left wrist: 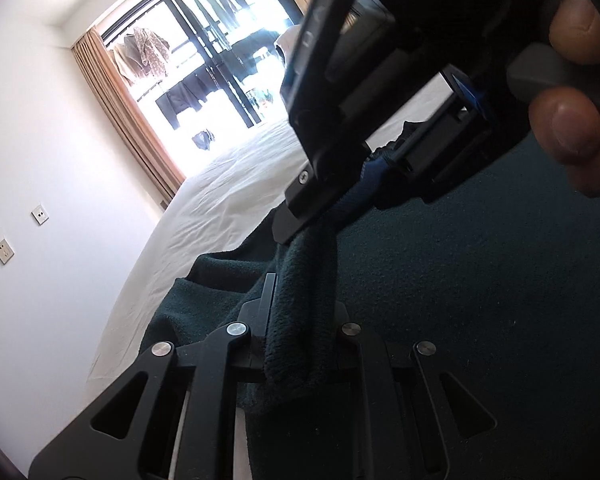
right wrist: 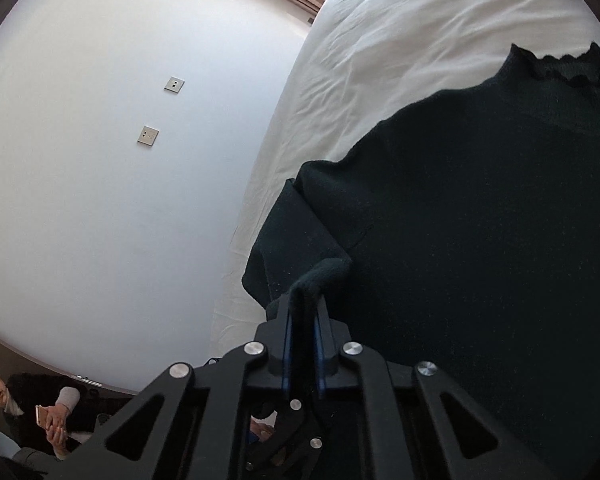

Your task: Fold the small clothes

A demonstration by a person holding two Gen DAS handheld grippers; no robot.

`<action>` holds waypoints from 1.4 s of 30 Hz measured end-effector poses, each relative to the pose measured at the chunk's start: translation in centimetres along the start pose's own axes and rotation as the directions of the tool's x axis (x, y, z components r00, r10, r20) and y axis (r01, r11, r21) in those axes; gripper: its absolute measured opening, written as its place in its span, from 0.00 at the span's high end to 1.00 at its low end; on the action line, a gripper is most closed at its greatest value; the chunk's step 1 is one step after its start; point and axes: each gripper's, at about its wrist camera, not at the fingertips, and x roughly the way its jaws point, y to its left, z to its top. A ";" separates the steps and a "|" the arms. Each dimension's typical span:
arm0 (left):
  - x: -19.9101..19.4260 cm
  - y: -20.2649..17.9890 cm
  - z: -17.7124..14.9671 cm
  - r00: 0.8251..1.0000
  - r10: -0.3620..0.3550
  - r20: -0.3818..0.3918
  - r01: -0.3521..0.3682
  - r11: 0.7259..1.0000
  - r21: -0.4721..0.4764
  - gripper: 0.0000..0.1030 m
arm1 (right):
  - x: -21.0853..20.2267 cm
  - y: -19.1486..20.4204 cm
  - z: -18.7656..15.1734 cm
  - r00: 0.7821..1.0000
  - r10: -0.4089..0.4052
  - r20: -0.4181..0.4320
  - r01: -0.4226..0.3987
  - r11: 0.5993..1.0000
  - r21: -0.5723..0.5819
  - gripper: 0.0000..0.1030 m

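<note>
Both tongs are closed on one thick fold of the dark green garment (right wrist: 480,220), which lies on the bed (right wrist: 400,20): the left tongs (left wrist: 300,320) just behind the right tongs (right wrist: 302,312). The bunched fleece could probably slip out if pulled unevenly.

Your left claw (left wrist: 300,320) is closed, its jaws pressed in on a bunched fold of dark cloth (left wrist: 300,288). Just ahead of it and above, your right claw (right wrist: 302,316) is closed too, blue-lined jaws nearly together on a ridge of the same cloth. Your right hand's fingers (left wrist: 572,124) wrap the handle behind that claw.
</note>
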 end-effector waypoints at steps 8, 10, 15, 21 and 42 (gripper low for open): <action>-3.5 1.7 0.0 0.994 -0.110 -0.013 0.110 0.993 -0.052 0.81 | -4.2 -0.7 1.4 0.992 -0.051 0.114 0.054 0.998 -0.021 0.92; -4.5 2.8 0.0 0.982 -0.190 0.007 0.190 0.976 -0.104 0.80 | -6.0 -1.0 1.9 0.985 -0.096 0.145 0.102 0.994 -0.033 0.92; -1.5 9.5 0.5 0.943 -0.332 0.020 0.319 0.886 -0.335 0.80 | -9.4 -2.8 2.9 0.953 -0.242 0.180 0.256 0.965 -0.056 0.92; 5.7 15.2 1.3 0.938 -0.345 -0.040 0.287 0.835 -0.469 0.80 | -12.8 -5.2 4.3 0.939 -0.259 0.224 0.267 0.964 -0.006 0.92; 12.5 16.9 3.0 0.900 -0.431 -0.055 0.322 0.745 -0.584 0.80 | -16.6 -12.8 4.3 0.903 -0.377 0.207 0.346 0.923 0.170 0.91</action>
